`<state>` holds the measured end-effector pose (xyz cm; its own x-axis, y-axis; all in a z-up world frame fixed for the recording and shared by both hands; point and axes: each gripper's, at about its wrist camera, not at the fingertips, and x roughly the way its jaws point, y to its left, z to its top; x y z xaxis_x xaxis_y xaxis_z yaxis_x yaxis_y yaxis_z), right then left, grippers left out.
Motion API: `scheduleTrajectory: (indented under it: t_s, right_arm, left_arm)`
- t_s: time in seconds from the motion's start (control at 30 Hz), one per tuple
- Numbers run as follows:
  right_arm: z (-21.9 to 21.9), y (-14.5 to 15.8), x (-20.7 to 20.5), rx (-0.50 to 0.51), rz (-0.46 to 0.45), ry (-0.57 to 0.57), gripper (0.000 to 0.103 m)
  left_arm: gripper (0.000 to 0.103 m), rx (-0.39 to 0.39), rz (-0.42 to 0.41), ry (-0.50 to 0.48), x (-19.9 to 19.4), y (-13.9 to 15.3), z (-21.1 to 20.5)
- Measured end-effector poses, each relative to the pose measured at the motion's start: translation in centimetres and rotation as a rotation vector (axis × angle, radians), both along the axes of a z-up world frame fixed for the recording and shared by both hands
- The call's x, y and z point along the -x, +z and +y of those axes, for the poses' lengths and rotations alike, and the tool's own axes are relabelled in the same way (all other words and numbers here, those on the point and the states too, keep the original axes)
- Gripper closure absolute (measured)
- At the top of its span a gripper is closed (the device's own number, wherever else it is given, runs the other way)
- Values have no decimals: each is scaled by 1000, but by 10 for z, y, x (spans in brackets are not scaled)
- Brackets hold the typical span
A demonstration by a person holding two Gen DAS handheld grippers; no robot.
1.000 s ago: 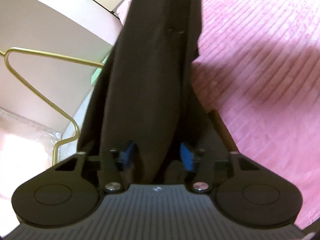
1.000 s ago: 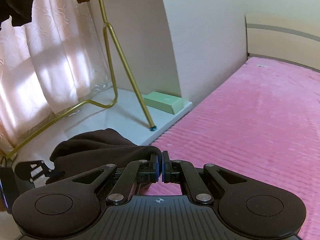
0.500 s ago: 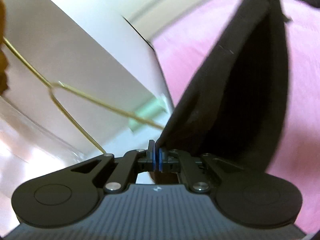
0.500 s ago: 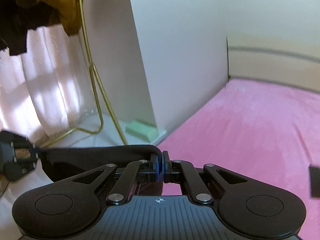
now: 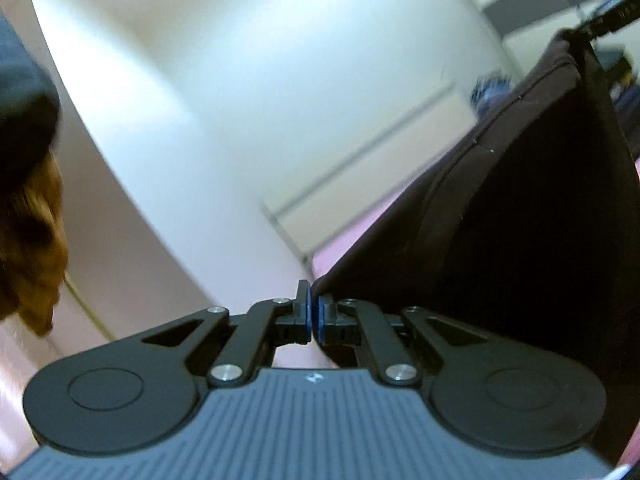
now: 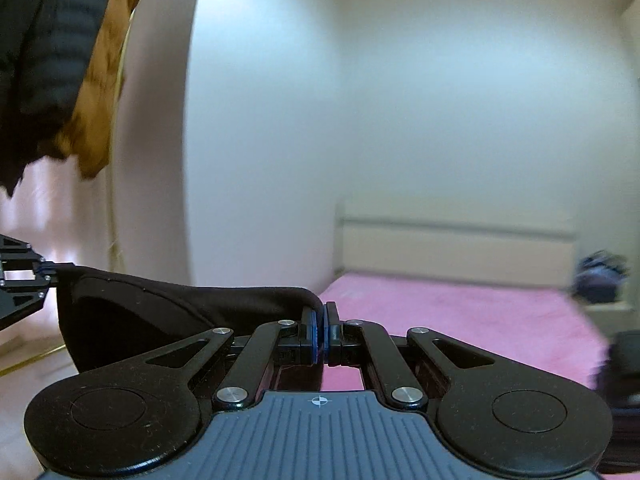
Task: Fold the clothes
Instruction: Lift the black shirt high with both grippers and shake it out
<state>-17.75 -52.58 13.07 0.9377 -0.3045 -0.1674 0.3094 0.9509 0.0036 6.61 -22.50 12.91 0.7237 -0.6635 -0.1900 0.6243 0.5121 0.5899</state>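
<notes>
A black garment [image 5: 520, 216] hangs stretched in the air between my two grippers. My left gripper [image 5: 313, 314] is shut on one corner of its edge; the cloth runs up and right to my right gripper [image 5: 612, 16] at the top right of the left wrist view. My right gripper [image 6: 321, 332] is shut on the other corner, and the black garment [image 6: 168, 308] runs left to my left gripper [image 6: 44, 270] at the left edge. The garment's lower part is out of sight.
A bed with a pink cover [image 6: 460, 312] and pale headboard [image 6: 456, 248] lies ahead. Dark and tan coats [image 6: 60, 64] hang on a gold rack at the upper left. A dark bundle [image 6: 600, 276] sits on the right. White walls stand behind.
Both grippers have risen and tilted up, lifting the garment off the bed. My left gripper closed on the cloth a second ago. The cloth is now stretched flatter between them.
</notes>
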Motion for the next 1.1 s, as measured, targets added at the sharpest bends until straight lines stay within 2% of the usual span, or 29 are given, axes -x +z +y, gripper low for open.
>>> scheduleTrajectory:
  t_s: [0.13,0.27,0.43,0.6,0.7,0.8,0.9,1.0,1.1]
  right_arm:
    - [45,23,91,85,-35,-118,103]
    - [81,42,176,164,-68,-209,103]
    - [93,78,253,264,-126,-309,103]
    - [53,105,279,331,-139,-378,103]
    - [1,100,270,322,-93,-389,102]
    - [-66,73,231,308,9,-370,102]
    - [-147,21,180,270,122,-309,102]
    - [-229,-51,123,200,223,-242,102]
    - [-304,-139,59,120,341,-196,102]
  left_arm:
    - [101,102,5,-80,50,34,21]
    - [100,173,-12,-172,97,58,37]
    - [100,227,-45,-296,136,88,29]
    - [100,248,-76,-392,138,131,-29]
    - [100,217,-72,-411,131,136,-79]
    - [100,154,-29,-403,117,115,-148]
    - [100,63,61,-354,80,70,-232]
    - [100,-50,173,-274,33,0,-325]
    - [88,-170,299,-169,3,-104,-411]
